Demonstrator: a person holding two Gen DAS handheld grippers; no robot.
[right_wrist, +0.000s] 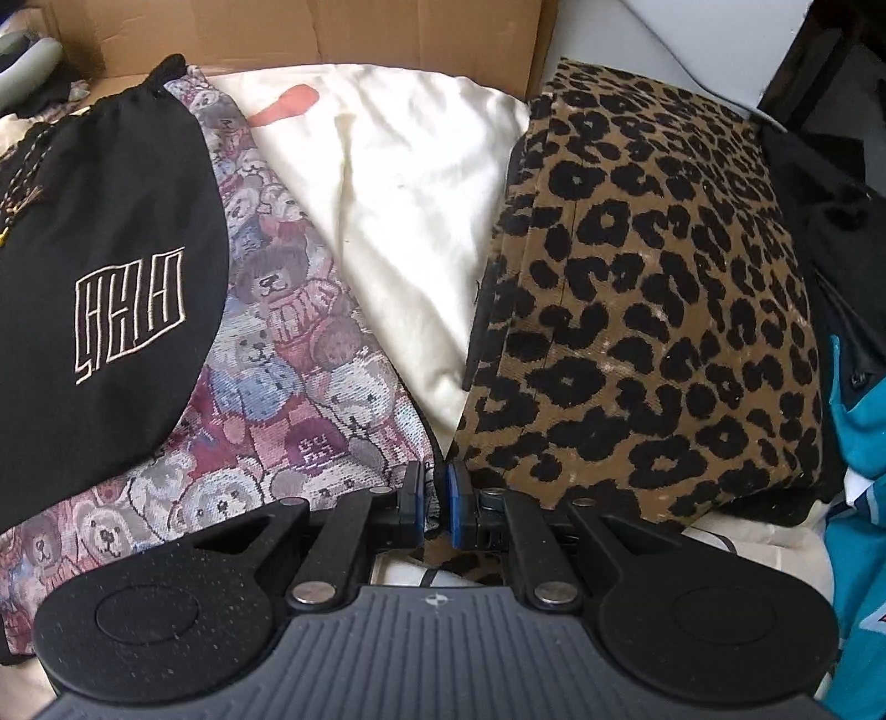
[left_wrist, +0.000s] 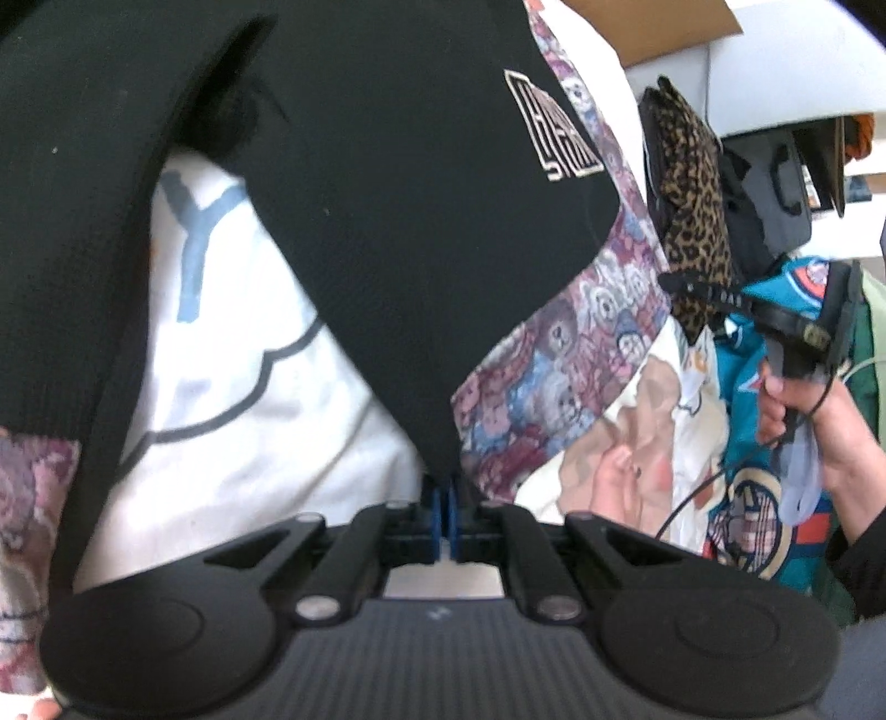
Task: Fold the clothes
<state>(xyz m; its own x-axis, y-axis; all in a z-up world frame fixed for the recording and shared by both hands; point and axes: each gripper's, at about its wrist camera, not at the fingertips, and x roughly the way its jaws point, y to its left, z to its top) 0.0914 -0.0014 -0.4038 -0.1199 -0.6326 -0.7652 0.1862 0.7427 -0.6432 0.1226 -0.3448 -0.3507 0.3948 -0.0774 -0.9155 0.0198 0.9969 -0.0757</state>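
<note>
A black garment [left_wrist: 387, 221] with a pale stitched logo [left_wrist: 551, 133] hangs from my left gripper [left_wrist: 446, 487], which is shut on its edge. The same black garment [right_wrist: 99, 221] lies at the left in the right wrist view, on a teddy-bear print fabric [right_wrist: 288, 332]. My right gripper [right_wrist: 437, 498] has its blue pads [right_wrist: 457, 493] nearly together at the corner of a folded leopard-print garment [right_wrist: 653, 288] and appears shut on it. In the left wrist view a hand [left_wrist: 797, 410] holds that right gripper [left_wrist: 673, 282] against the leopard-print garment [left_wrist: 692, 221].
A white cloth [left_wrist: 232, 360] with blue-grey print lies under the black garment. A cream cloth [right_wrist: 398, 194] sits between the bear fabric and the leopard piece. A cardboard box [right_wrist: 277, 33] stands behind. A teal jersey [right_wrist: 864, 421] and dark clothes [right_wrist: 830, 183] lie at the right.
</note>
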